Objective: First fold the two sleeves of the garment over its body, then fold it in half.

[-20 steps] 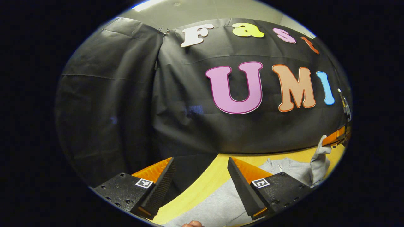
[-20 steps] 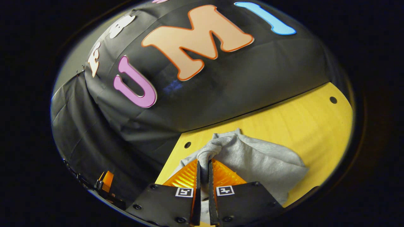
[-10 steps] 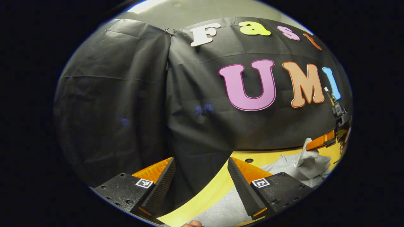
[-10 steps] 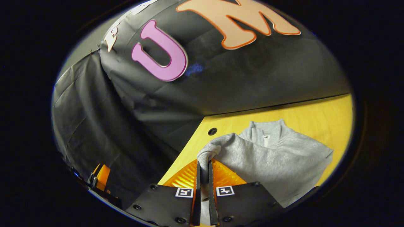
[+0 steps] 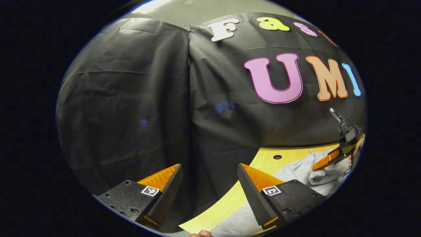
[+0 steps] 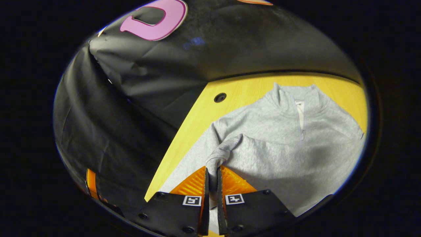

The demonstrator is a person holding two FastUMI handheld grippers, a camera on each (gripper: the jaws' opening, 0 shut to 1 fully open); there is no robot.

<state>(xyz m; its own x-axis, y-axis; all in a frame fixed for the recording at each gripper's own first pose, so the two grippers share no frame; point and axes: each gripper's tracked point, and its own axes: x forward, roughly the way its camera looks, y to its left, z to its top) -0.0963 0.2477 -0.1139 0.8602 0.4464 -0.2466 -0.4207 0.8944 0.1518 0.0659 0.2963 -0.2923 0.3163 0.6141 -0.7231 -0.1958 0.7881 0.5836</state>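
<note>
While the right claw [image 6: 212,174] pinches a sleeve [image 6: 227,149] of the grey garment [image 6: 283,144] between its nearly closed fingers, the cuff bunches up just ahead of the tips, at about 12 o'clock from them in the right gripper view. That sleeve is drawn across the garment's chest, lying on top of the body from the 9 o'clock side toward the middle. The garment lies flat on the yellow counter [image 6: 210,112], collar [image 6: 296,95] and short zip pointing to 12 o'clock, toward the black cloth wall [image 6: 138,82]. A round hole [image 6: 220,97] in the counter sits at 10 o'clock from the collar, near the wall.

From the left gripper view, the left claw [image 5: 210,187] stands wide open with nothing between its fingers, aimed mostly at the black wall, with the counter's corner passing under it. A strip of grey garment [image 5: 236,222] shows at 6 o'clock, just below and between its fingers, and a fingertip [image 5: 200,233] of the person shows at the very bottom edge. Far off at 3 o'clock the right claw [image 5: 324,162] shows over the garment with a fold of grey cloth at its tips, and part of the hand [image 5: 357,148] that holds it shows behind it. The counter's hole [image 5: 277,157] lies at 9 o'clock from that claw.
</note>
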